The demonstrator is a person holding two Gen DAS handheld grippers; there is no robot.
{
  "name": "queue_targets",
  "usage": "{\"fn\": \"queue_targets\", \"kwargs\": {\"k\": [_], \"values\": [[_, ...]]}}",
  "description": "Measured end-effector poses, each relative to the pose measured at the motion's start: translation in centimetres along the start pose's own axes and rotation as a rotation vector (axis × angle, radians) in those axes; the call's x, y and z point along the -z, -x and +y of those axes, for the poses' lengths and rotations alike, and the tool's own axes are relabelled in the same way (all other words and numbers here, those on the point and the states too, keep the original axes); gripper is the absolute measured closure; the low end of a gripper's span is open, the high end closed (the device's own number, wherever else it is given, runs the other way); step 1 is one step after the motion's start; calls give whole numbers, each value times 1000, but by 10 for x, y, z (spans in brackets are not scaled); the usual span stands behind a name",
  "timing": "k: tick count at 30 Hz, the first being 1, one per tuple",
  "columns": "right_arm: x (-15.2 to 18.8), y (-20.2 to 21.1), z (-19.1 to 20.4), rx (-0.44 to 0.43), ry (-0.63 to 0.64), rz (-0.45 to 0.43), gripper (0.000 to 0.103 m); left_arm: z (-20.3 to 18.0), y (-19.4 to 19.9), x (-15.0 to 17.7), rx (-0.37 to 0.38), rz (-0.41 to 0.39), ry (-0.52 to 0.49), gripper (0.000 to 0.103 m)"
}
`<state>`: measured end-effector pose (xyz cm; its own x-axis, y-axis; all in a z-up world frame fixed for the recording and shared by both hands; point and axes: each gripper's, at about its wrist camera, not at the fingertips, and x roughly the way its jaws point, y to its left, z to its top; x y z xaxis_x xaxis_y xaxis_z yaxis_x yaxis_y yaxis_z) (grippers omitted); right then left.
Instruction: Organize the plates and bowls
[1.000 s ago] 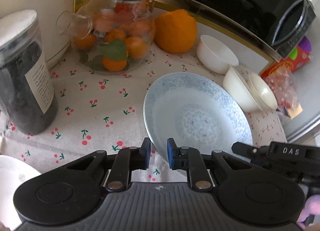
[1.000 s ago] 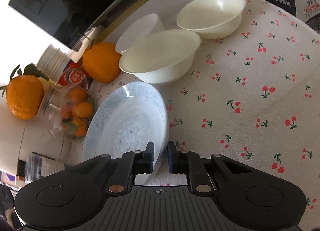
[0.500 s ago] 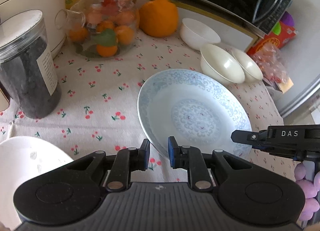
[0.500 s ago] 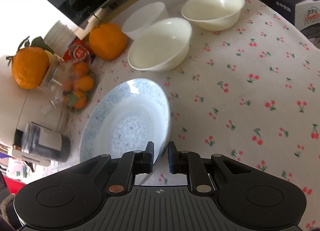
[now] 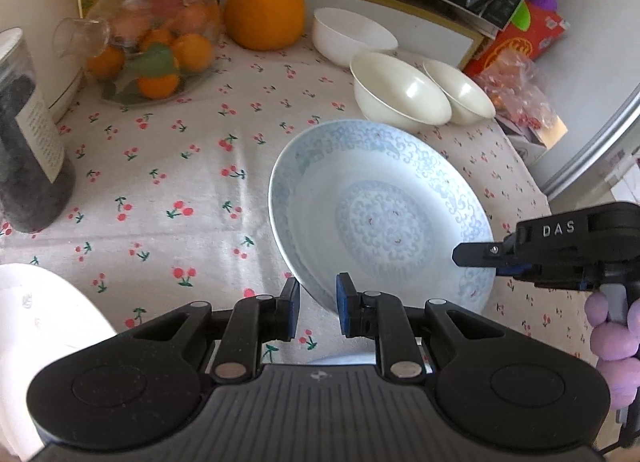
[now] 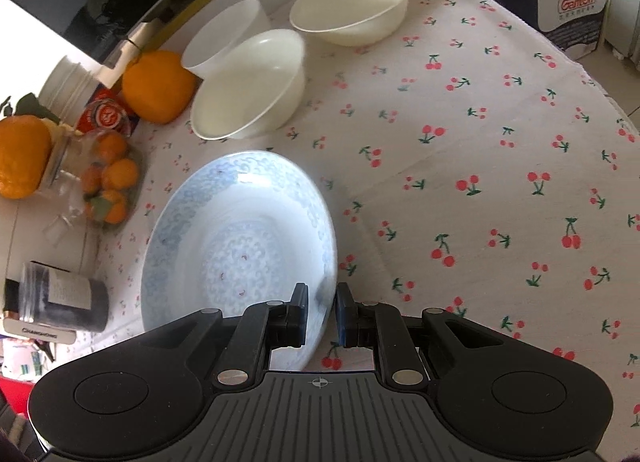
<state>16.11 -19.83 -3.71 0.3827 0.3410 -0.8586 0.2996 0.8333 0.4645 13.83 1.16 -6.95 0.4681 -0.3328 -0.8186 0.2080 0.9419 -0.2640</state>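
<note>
The plate [image 5: 380, 218], pinched at opposite rims by the left gripper [image 5: 318, 308] and right gripper [image 6: 320, 314], is held mid-frame above the cloth [image 6: 480, 182]; it has been drawn back from the bowls [image 5: 400, 90], suggesting relocation is underway.

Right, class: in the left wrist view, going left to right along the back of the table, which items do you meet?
Dark jar → glass jar of small oranges → big orange → white bowl → two cream bowls → red packet.
</note>
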Motion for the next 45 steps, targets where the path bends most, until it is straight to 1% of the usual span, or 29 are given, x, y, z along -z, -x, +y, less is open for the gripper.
{"fn": "queue_targets", "kwargs": {"k": [7,19,25,31,33,34,36,37,38,39,40,41,42,43,44,45], "values": [[-1,3,6,75,43,14,88,-5,-1,1,11,19,-21,85],[-2,5,6,106,49,34,88,-11,-4,0,17,39,-51,84],[-2,5,7,113,55,40,86,-14,-4,1,16,45,-69,83],[-2,5,7,109,57,43,86,-12,-5,0,22,50,-61,82],[-3,4,6,105,60,42,85,-12,-5,0,19,48,-57,80],[-3,4,6,104,60,40,85,-12,-5,0,9,46,-62,77],[-4,5,6,105,68,34,85,-14,-3,1,-10,36,-78,75],[-4,6,7,111,74,29,80,-15,-2,1,-20,31,-88,70],[-4,7,7,113,80,23,76,-16,-1,2,-33,24,-100,62],[-5,8,8,116,86,17,65,-18,0,2,-47,14,-111,58],[-5,9,9,117,92,12,54,-19,2,2,-56,5,-120,50],[-5,10,9,116,99,7,49,-20,3,2,-62,-4,-127,44],[-5,11,10,115,104,2,43,-21,5,2,-66,-11,-131,41],[-5,12,11,114,111,-1,38,-21,6,2,-69,-18,-134,36],[-5,13,12,113,116,-3,36,-22,7,2,-72,-25,-135,30],[-5,14,13,111,120,-4,32,-22,8,2,-76,-32,-137,28]]}}
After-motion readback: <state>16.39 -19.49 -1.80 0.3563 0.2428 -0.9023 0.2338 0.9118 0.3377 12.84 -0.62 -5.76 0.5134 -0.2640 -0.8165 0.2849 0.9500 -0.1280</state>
